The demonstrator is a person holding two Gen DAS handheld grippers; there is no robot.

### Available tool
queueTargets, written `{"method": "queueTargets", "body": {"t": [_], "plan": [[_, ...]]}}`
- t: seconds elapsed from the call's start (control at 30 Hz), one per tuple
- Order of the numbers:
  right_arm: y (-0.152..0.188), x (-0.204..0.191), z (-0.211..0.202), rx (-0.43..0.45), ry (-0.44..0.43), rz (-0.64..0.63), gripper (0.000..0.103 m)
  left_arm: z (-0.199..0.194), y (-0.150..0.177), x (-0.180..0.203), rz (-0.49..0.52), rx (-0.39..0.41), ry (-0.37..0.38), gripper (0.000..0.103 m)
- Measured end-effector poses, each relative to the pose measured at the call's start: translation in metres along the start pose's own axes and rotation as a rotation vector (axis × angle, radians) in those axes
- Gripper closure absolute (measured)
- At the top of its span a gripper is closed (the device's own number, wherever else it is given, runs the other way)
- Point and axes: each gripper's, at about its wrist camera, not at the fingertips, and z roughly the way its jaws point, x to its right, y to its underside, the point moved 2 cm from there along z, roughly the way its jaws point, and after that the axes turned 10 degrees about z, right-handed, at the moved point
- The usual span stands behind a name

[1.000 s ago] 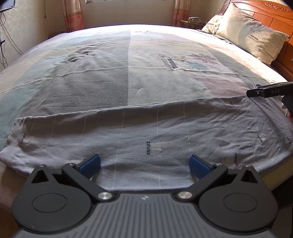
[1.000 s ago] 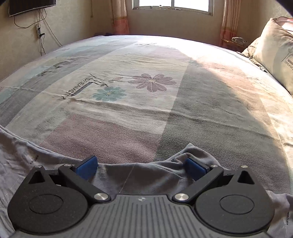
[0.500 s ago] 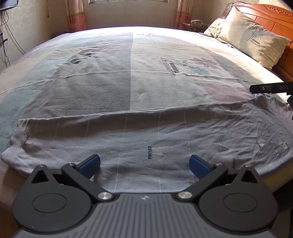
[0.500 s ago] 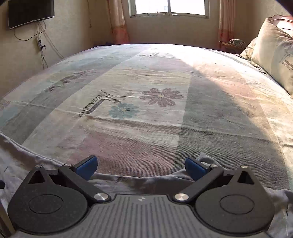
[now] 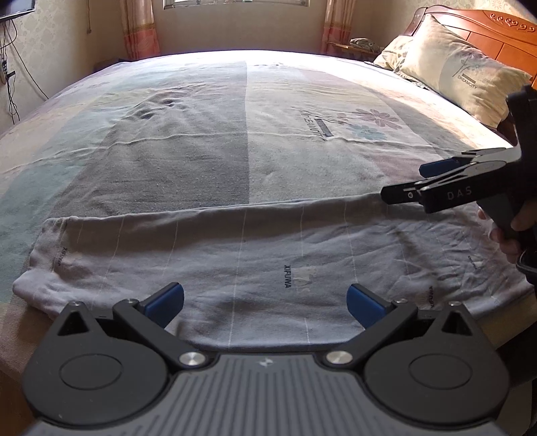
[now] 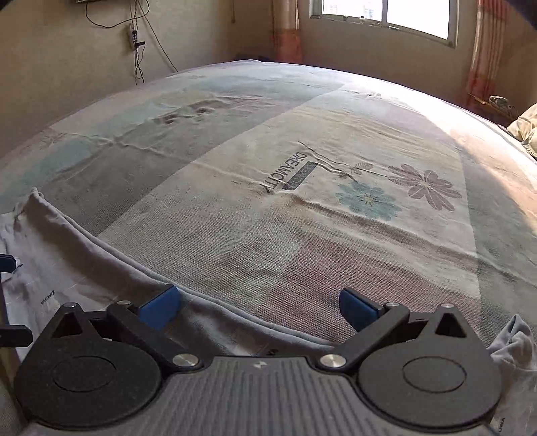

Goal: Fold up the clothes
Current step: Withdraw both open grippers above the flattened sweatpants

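A pale grey garment (image 5: 255, 255) of soft, thin knit is lying flat in a long band along the near edge of the bed, its surface creased with fine wrinkles and crossed by faint light stripes; small dark lettering is showing on it. Under it a woven bedspread (image 5: 208, 134), coarse in weave and patched in grey, green and pink blocks with printed flowers, is covering the mattress. The left gripper (image 5: 265, 298) is hovering over the near hem with its blue-padded fingers spread wide, grasping nothing. The right gripper (image 6: 256, 305) is hanging over the garment's far folded edge at the right, its matte black arms also spread and empty. A hand (image 5: 510, 234) is gripping its handle. A plump cream pillow (image 5: 459, 80) is leaning against a carved wooden headboard (image 5: 496, 30) at the far right.
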Motion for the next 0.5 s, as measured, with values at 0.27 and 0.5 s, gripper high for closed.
{"method": "queueTargets", "body": {"t": [0.27,0.5], "plan": [[0.053,0.039,-0.079,-0.052,0.123,0.038,0.000,0.000,-0.024,0.012,0.073,0.049,0.078,0.000],[0.114,0.073,-0.100,-0.042,0.201,0.187,0.000,0.035,-0.056,0.054,0.205,0.043,0.205,0.000]]}}
